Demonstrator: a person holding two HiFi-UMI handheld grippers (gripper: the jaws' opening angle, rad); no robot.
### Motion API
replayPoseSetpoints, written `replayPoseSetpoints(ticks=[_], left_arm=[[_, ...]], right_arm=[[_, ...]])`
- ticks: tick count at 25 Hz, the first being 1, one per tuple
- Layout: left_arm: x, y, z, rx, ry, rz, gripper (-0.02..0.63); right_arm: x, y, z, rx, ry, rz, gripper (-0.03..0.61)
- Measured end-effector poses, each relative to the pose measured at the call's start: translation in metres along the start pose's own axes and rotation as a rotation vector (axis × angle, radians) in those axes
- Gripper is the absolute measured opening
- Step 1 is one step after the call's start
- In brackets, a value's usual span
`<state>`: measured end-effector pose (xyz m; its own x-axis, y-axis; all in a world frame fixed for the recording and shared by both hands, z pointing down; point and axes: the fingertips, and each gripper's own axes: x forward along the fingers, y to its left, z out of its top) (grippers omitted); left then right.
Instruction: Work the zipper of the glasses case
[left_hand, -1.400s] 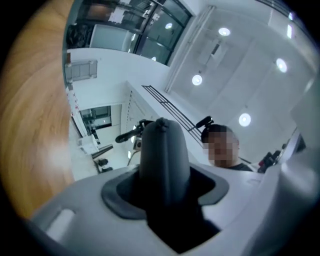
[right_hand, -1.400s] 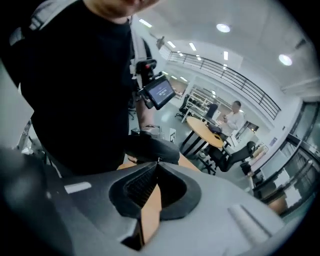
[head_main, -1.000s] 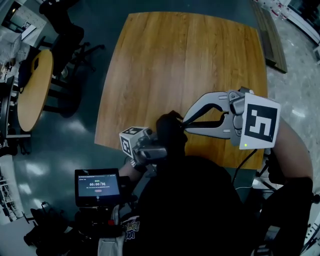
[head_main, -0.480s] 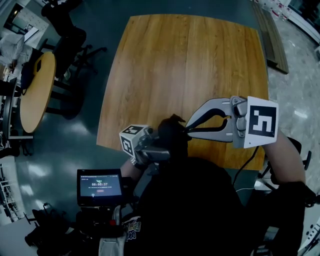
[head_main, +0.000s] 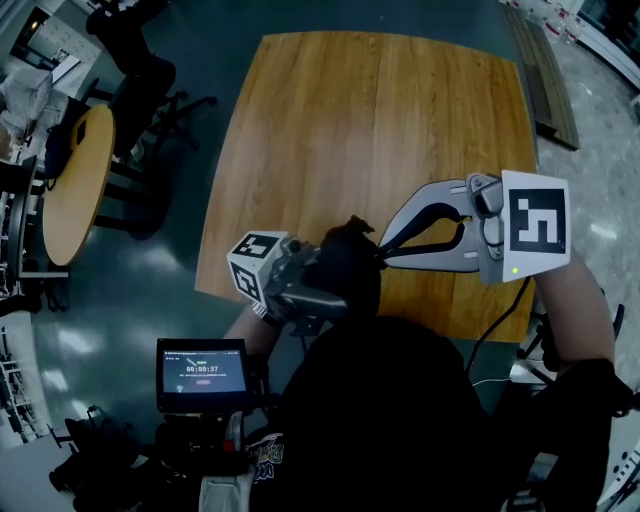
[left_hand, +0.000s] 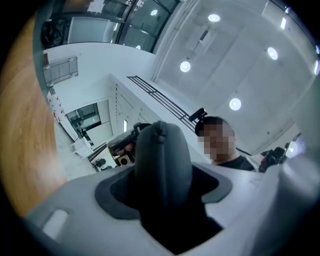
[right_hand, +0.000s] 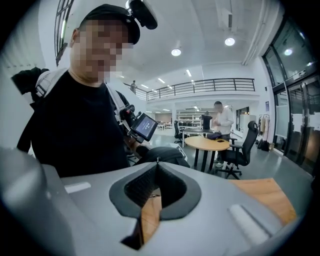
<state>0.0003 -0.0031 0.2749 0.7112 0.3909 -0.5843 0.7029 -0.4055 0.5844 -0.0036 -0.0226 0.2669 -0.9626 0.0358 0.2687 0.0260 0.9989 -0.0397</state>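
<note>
The dark grey glasses case (head_main: 350, 262) hangs over the near edge of the wooden table (head_main: 370, 130), close to the person's chest. My left gripper (head_main: 322, 278) grips its lower end, jaws spread wide around the body; they widened within the last second. In the left gripper view the case (left_hand: 162, 165) stands up between the pads, filling the gap. My right gripper (head_main: 380, 254) reaches in from the right, and its shut tips meet the case's upper end. In the right gripper view a small metal zipper pull (right_hand: 157, 159) sits pinched at the tips of that gripper (right_hand: 156, 167), with the case (right_hand: 167, 152) just behind.
A small screen (head_main: 202, 372) is mounted at the person's left hip. A round wooden table (head_main: 70, 180) and dark office chairs (head_main: 140, 70) stand on the floor to the left. The person's dark torso (head_main: 390, 420) fills the foreground.
The left gripper has rolled, its marker cube swinging left and showing more of its side. The right gripper drifted slightly right and up. The case stays between them.
</note>
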Motion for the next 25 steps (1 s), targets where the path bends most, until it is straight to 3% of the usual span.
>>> replayPoseSetpoints(ticks=[3,5,10,16,20,22,25], left_arm=[[0.014,0.000,-0.018,0.056,0.160,0.031,0.305],[0.023,0.000,-0.025,0.077,0.219,0.035,0.306],[0.017,0.004,-0.004,0.120,0.180,0.056,0.310],[0.011,0.002,-0.001,0.081,0.124,0.030,0.281],[0.009,0.010,0.002,0.079,0.042,0.072,0.282],[0.005,0.012,0.007,0.069,-0.037,0.080,0.275],[-0.003,0.008,0.012,0.028,-0.116,0.045,0.265]], right_arm=[[0.002,0.003,-0.005,-0.017,0.044,0.031,0.006],[0.005,0.005,-0.008,-0.029,0.058,0.044,0.008],[0.008,0.006,-0.018,-0.088,0.129,0.067,0.006],[0.012,0.004,-0.015,-0.046,0.077,0.084,0.006],[0.011,0.001,-0.023,-0.036,0.087,0.076,0.006],[0.010,-0.002,-0.026,-0.075,0.135,0.031,0.006],[0.013,0.000,-0.024,-0.220,0.230,-0.033,0.005]])
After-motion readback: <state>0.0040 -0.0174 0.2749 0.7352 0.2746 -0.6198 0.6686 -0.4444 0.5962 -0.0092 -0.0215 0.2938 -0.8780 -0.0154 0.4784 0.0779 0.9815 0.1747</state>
